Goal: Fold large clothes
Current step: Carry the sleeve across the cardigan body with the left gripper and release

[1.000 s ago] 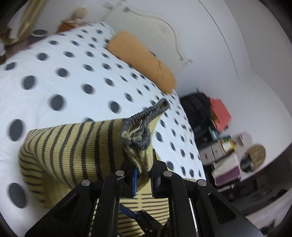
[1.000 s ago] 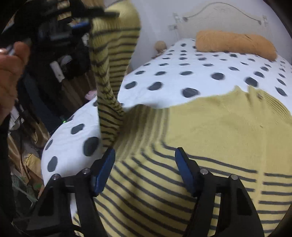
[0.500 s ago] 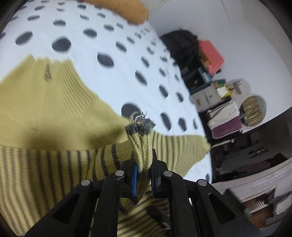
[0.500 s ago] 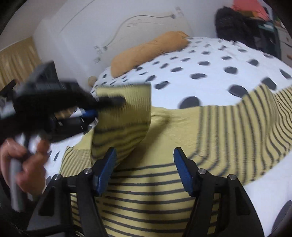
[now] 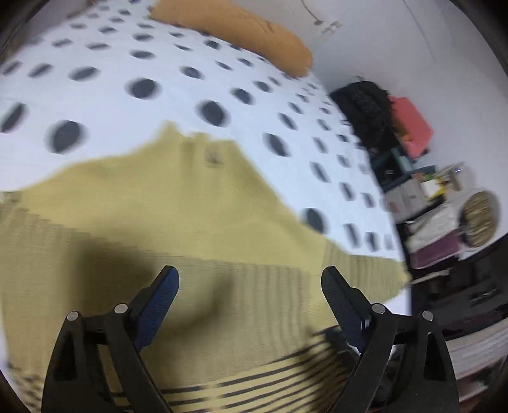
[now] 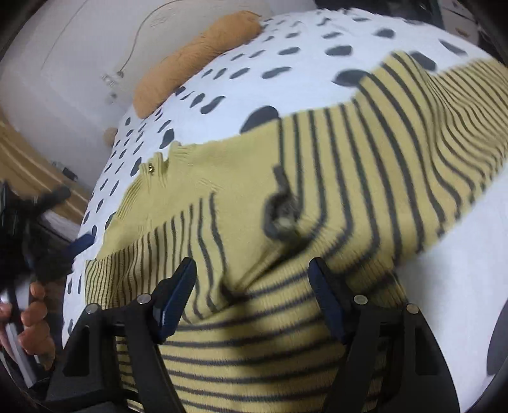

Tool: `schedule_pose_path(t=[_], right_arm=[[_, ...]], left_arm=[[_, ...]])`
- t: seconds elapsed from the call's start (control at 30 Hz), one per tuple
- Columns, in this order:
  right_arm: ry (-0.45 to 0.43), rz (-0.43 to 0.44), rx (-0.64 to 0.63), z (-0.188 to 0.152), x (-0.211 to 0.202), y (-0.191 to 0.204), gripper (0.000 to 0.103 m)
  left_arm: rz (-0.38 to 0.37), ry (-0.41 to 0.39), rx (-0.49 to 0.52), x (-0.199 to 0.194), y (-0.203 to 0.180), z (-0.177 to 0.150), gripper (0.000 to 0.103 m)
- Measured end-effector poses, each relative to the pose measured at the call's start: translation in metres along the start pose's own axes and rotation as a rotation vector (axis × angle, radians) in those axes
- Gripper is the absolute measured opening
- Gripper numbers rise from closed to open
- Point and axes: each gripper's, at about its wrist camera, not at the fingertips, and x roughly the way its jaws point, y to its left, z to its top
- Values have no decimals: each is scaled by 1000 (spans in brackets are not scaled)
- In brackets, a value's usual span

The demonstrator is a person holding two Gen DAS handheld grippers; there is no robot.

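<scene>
A yellow sweater with dark stripes (image 6: 333, 203) lies spread on the polka-dot bed (image 6: 285, 73). One sleeve is folded across its body, and the grey cuff (image 6: 281, 216) rests on the chest. The sweater's plain yellow top (image 5: 177, 206) fills the left wrist view. My left gripper (image 5: 250, 282) is open and empty just above the sweater. My right gripper (image 6: 252, 276) is open and empty above the striped lower part, close to the cuff. The other sleeve (image 6: 451, 133) stretches out to the right.
An orange pillow (image 5: 241, 28) lies at the head of the bed (image 5: 158, 73). A black bag (image 5: 365, 101), boxes and clutter (image 5: 444, 203) stand beside the bed on the floor. The person's hand (image 6: 35, 321) shows at the left edge of the right wrist view.
My left gripper carried the sleeve cuff across the sweater, then opened and let it go. The cuff now lies on the chest. My right gripper stayed open over the sweater.
</scene>
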Motion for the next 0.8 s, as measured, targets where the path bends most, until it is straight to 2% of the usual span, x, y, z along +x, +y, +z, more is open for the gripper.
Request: schedule_pose_path(t=[0.03, 0.1, 0.2, 0.23, 0.27, 0.33, 0.4, 0.47, 0.57, 0.8], right_arm=[[11, 10, 5, -1, 4, -1, 73], [23, 18, -5, 0, 14, 4, 73], [-2, 77, -54, 11, 29, 26, 63], [2, 52, -90, 14, 35, 35, 54], [9, 5, -123, 17, 42, 42, 39], [16, -67, -140, 17, 46, 45, 32], [4, -121, -134, 16, 40, 38, 22], [-12, -161, -136, 15, 37, 25, 18], [18, -116, -99, 12, 39, 8, 16], [-19, -73, -152, 14, 26, 16, 16]], left_arm=[[92, -15, -3, -8, 19, -6, 91], [186, -21, -35, -15, 49, -15, 91], [198, -2, -115, -18, 96, -31, 91], [197, 12, -141, -15, 108, -36, 91], [198, 21, -151, -12, 117, -39, 91], [209, 14, -140, -11, 131, -47, 91], [216, 4, -102, -9, 133, -53, 91], [251, -3, -65, -7, 126, -53, 92], [313, -4, -19, 5, 112, -56, 94], [436, -2, 66, 17, 86, -64, 95]])
